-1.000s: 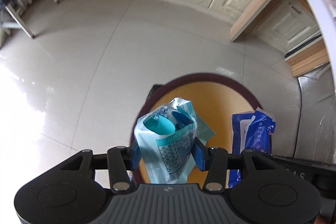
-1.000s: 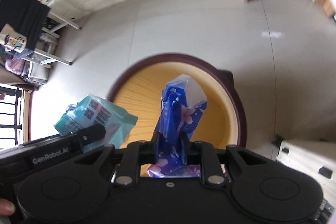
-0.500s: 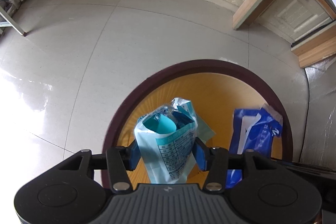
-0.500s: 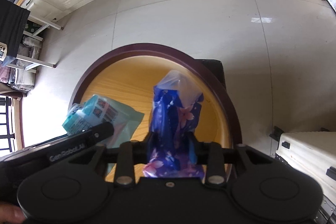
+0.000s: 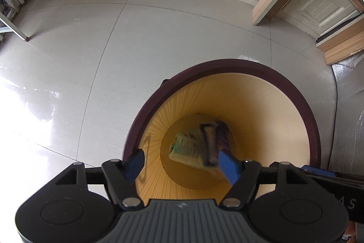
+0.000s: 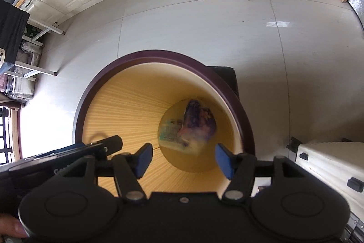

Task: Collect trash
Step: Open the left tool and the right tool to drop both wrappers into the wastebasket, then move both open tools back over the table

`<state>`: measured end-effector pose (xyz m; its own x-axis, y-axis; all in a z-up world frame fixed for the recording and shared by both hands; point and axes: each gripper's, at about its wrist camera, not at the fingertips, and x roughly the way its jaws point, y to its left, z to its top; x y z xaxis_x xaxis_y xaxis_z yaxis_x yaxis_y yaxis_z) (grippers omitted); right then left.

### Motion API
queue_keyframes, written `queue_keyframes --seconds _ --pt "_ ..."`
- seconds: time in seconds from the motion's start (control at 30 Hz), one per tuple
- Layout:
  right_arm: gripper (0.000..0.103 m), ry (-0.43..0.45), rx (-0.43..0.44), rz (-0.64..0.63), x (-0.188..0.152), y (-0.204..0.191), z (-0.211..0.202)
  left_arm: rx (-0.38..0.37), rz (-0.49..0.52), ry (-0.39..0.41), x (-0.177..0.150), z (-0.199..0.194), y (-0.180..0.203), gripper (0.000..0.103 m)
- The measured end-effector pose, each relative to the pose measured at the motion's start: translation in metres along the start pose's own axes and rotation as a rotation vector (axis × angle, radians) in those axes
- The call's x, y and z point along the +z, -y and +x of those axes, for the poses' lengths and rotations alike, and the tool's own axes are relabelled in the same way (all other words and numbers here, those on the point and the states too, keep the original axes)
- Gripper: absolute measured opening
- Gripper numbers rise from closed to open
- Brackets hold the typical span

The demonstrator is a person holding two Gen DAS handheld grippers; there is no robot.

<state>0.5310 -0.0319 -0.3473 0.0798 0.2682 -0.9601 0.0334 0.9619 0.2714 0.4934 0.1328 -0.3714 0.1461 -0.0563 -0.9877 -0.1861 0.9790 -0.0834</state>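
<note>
Left wrist view: the left gripper (image 5: 182, 165) is hovering over the bin (image 5: 304, 106) with its jaws spread wide and empty, while the teal packet (image 5: 185, 149) and the purple packet (image 5: 218, 136) are lying, blurred, at the bottom. The right gripper (image 6: 182, 159) is likewise hanging agape above the rim. Both packets are looking light, crinkly and slippery; a pinch at a flat sealed edge would likely be holding best.
</note>
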Motion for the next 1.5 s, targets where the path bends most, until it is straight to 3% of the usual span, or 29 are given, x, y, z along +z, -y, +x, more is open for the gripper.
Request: queue_keyframes --seconds 0.4,0.77,0.93,1.17,1.5 --pt "0.069 0.023 -0.052 0.02 -0.016 -0.004 -0.024 -0.016 0.024 0.029 -0.009 -0.026 0.0 0.074" --pt "0.093 0.06 -0.06 0.021 -0.037 -0.012 -0.063 -0.006 0.005 0.069 -0.027 -0.065 -0.016 0.095" --pt "0.097 0.081 -0.084 -0.03 -0.048 -0.018 -0.082 0.003 0.005 0.082 -0.04 -0.082 -0.024 0.103" --pt "0.103 0.136 -0.094 -0.089 -0.061 -0.029 -0.108 0.027 0.015 0.098 -0.058 -0.106 -0.031 0.103" --pt "0.103 0.208 -0.121 -0.128 -0.08 -0.037 -0.151 0.03 0.005 0.157 -0.079 -0.157 -0.047 0.103"
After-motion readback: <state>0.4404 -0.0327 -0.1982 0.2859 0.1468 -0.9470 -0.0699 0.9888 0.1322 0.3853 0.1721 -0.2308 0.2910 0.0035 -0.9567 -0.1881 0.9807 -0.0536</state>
